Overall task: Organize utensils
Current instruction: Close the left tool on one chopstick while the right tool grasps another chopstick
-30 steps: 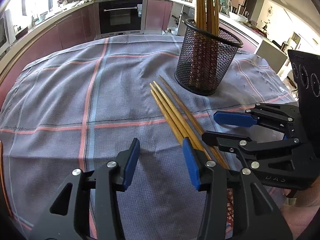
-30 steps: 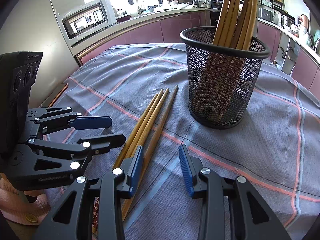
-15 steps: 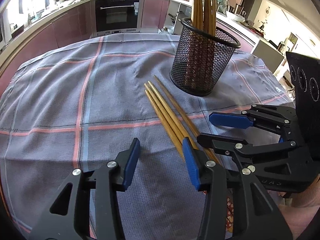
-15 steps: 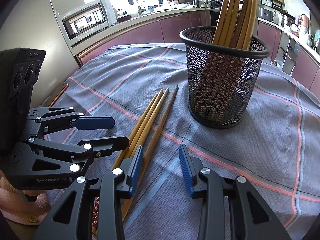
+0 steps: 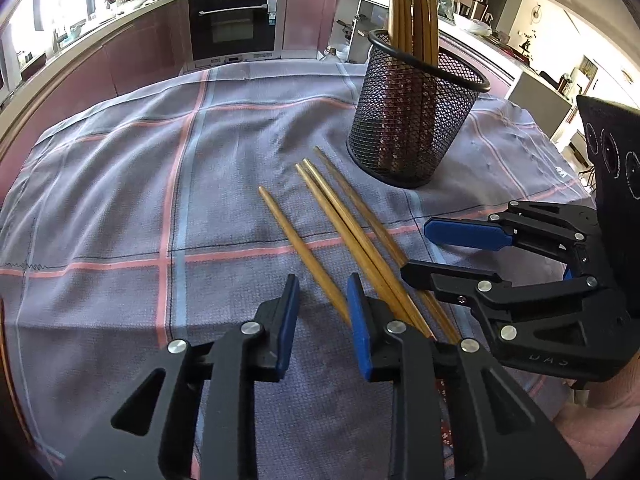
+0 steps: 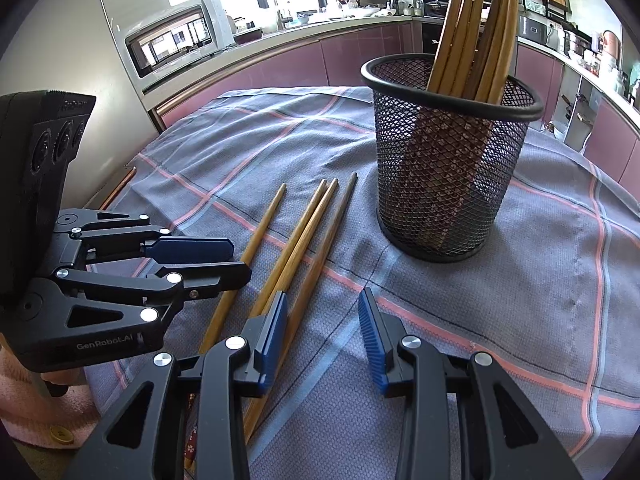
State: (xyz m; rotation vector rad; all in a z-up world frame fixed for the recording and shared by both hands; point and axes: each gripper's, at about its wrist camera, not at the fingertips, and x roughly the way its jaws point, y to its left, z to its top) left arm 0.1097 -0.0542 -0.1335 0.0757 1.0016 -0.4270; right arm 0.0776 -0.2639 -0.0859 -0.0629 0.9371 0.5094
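Observation:
Several loose wooden chopsticks lie on the plaid cloth in front of a black mesh holder (image 5: 412,120) (image 6: 448,168), which holds several more upright. One chopstick (image 5: 296,248) (image 6: 256,248) lies apart, left of the pair (image 5: 348,224) (image 6: 304,232). Its near end reaches between the jaws of my left gripper (image 5: 322,284) (image 6: 240,259), close to the right pad. These jaws are closing, and a gap remains. My right gripper (image 6: 323,296) (image 5: 416,250) stands open over bare cloth, the other chopsticks passing under its left finger.
The grey-blue cloth (image 5: 120,200) with pink lines covers the whole table. A hand in a pink sleeve (image 6: 24,400) holds the left gripper. Kitchen counters, an oven (image 5: 234,24) and a microwave (image 6: 172,40) ring the table beyond its far edge.
One chopstick has slid left, away from the bundle, into the left gripper's gap. The left jaws have narrowed. The right gripper has kept still.

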